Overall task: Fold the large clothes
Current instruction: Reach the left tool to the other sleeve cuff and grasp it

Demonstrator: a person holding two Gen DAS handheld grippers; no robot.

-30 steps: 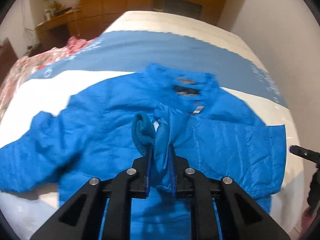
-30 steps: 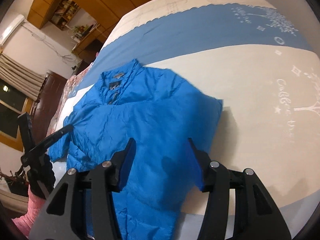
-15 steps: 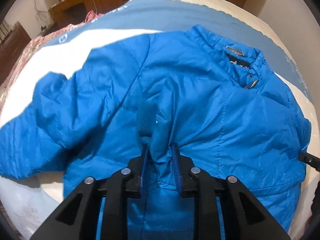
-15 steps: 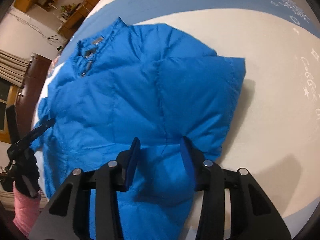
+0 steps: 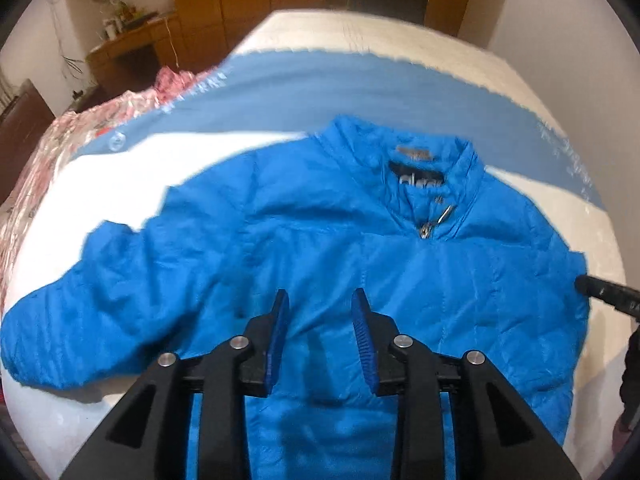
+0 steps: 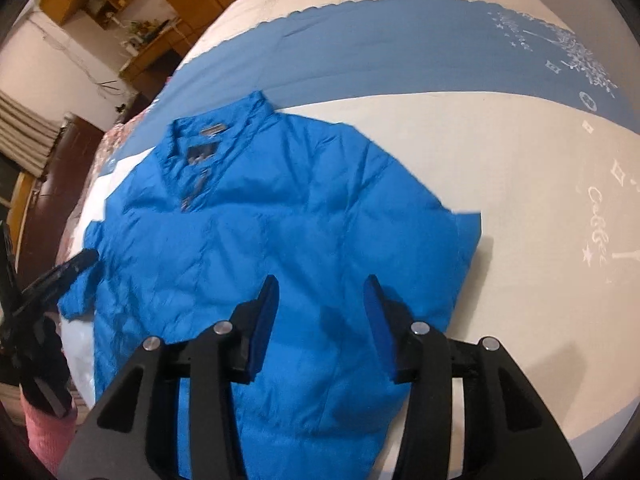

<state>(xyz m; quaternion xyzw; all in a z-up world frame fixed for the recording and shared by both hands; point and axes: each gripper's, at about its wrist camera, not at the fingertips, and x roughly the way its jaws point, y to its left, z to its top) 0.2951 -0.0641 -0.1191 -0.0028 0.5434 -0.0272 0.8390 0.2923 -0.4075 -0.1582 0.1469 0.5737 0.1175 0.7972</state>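
Observation:
A bright blue padded jacket point(image 5: 328, 248) lies front up on the bed, collar and zipper pull point(image 5: 430, 220) toward the far side. Its left sleeve point(image 5: 68, 320) stretches out to the left; the right side is folded in with a straight edge point(image 6: 468, 256). My left gripper point(image 5: 320, 316) is open and empty above the jacket's chest. My right gripper point(image 6: 320, 304) is open and empty above the jacket's point(image 6: 280, 220) lower right part. The tip of the right gripper shows at the right edge of the left wrist view point(image 5: 608, 292), and the left gripper shows at the left of the right wrist view point(image 6: 56, 276).
The bed cover point(image 6: 520, 184) is cream with a wide blue band point(image 5: 360, 88) across the far side. A pink floral quilt point(image 5: 48, 148) lies at the bed's left edge. Wooden cabinets point(image 5: 248, 0) and a desk point(image 5: 132, 48) stand beyond the bed. A wall point(image 5: 568, 40) runs along the right.
My left gripper has let go of the sleeve cuff, opened and pulled back higher. My right gripper has also lifted and opened wider. The jacket now lies flatter.

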